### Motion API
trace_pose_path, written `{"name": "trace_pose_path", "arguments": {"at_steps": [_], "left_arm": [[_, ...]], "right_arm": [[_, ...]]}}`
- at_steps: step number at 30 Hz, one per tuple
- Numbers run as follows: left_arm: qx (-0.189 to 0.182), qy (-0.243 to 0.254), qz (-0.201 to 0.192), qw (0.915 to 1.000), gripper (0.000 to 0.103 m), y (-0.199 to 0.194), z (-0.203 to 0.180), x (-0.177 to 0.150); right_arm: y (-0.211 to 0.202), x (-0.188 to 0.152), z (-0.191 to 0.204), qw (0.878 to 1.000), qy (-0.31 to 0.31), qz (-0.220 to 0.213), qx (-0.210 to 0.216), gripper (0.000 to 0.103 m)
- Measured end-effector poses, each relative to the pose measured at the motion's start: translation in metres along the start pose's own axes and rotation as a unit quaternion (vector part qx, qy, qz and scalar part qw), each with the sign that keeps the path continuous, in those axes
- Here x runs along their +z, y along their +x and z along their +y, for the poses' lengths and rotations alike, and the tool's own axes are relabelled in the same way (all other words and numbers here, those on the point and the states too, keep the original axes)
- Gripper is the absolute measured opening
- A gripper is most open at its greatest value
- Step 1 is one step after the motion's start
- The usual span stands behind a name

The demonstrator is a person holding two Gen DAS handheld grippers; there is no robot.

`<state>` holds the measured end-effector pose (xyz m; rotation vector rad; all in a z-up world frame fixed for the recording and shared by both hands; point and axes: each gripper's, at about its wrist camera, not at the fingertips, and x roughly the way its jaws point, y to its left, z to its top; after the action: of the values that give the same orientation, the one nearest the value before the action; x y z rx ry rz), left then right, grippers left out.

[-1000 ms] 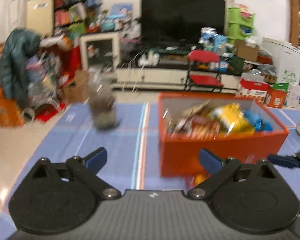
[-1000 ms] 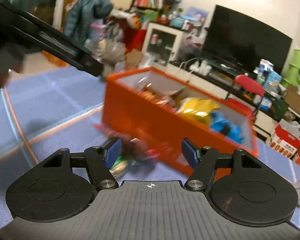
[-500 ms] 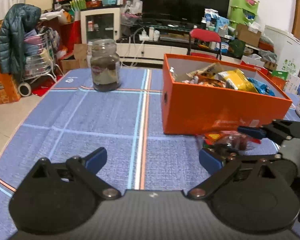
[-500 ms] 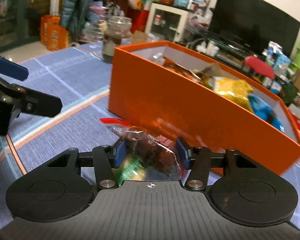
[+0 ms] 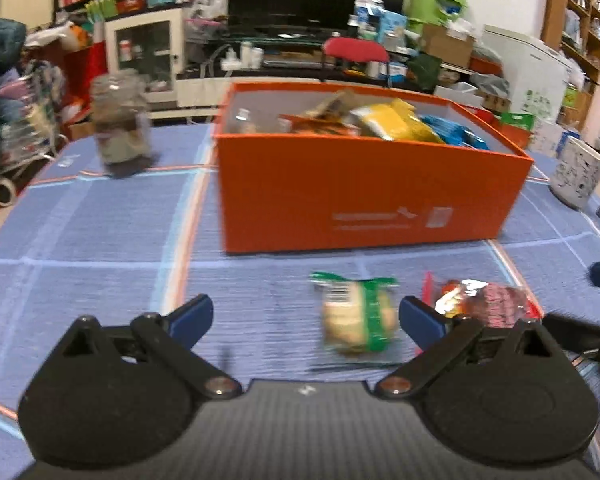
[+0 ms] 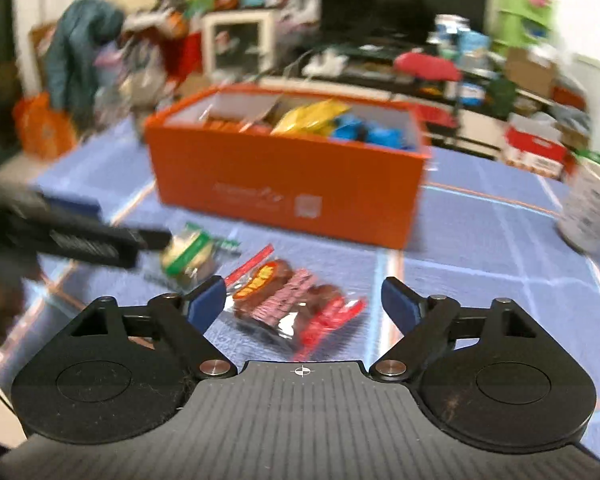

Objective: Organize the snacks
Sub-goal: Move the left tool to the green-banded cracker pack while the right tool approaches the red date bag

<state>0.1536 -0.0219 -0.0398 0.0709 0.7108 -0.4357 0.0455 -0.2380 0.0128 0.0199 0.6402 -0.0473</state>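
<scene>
Left tool (image 5: 304,314): fingers spread wide above the blue tabletop (image 5: 100,236), gripping nothing; the green-and-white snack packet (image 5: 356,316) lies flat between its blue tips, nearer the right one.
Right tool (image 6: 302,300): fingers spread apart, empty; the red-and-clear snack packet (image 6: 296,308) rests on the cloth between them, close to the left tip.
Snack packets: side by side on the tabletop, in front of the box, not touching it.
Orange box (image 5: 364,196): open-topped, standing on the tabletop beyond both packets, holding a yellow bag (image 5: 392,122), blue wrappers (image 5: 456,134) and other snacks.
Glass jar (image 5: 120,128): upright, left of the box, blurred.
White patterned cup (image 6: 592,208): upright, right of the box.
</scene>
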Motion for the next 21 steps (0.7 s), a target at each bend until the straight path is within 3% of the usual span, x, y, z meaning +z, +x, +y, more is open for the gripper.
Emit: {"name": "trace_pose_path", "arguments": {"at_steps": [3, 6, 8, 10, 12, 14, 16, 18, 21], "left_arm": [[-0.005, 0.005, 0.000, 1.0000, 0.097, 0.012, -0.010, 0.000], [0.000, 0.013, 0.010, 0.9999, 0.088, 0.025, -0.013, 0.000], [-0.007, 0.004, 0.020, 0.9998, 0.088, 0.028, -0.010, 0.000], [-0.011, 0.000, 0.021, 0.9997, 0.088, 0.026, -0.004, 0.002], [-0.007, 0.002, 0.015, 0.9999, 0.088, 0.022, 0.001, 0.003], [-0.003, 0.003, 0.012, 0.9999, 0.088, 0.017, 0.008, 0.005], [-0.003, -0.003, 0.013, 0.9999, 0.088, 0.015, 0.014, 0.005], [-0.003, -0.007, 0.015, 0.9999, 0.088, 0.015, 0.017, 0.006], [-0.006, -0.006, 0.016, 0.9998, 0.088, 0.016, 0.015, 0.006]], "right_arm": [[-0.010, -0.012, -0.016, 0.999, 0.028, -0.013, -0.020, 0.084], [0.005, -0.021, -0.020, 1.000, 0.021, -0.001, -0.006, 0.083], [0.020, -0.018, -0.014, 0.999, -0.031, 0.016, 0.038, 0.083], [0.034, -0.013, -0.007, 0.990, -0.109, 0.024, 0.088, 0.083], [0.040, -0.007, -0.006, 0.980, -0.177, 0.003, 0.094, 0.088], [0.046, 0.003, -0.009, 0.973, -0.202, 0.000, 0.112, 0.092], [0.061, 0.015, -0.016, 0.969, -0.190, 0.032, 0.155, 0.092], [0.081, 0.020, -0.024, 0.965, -0.157, 0.081, 0.194, 0.081], [0.095, 0.013, -0.024, 0.965, -0.141, 0.119, 0.184, 0.075]]}}
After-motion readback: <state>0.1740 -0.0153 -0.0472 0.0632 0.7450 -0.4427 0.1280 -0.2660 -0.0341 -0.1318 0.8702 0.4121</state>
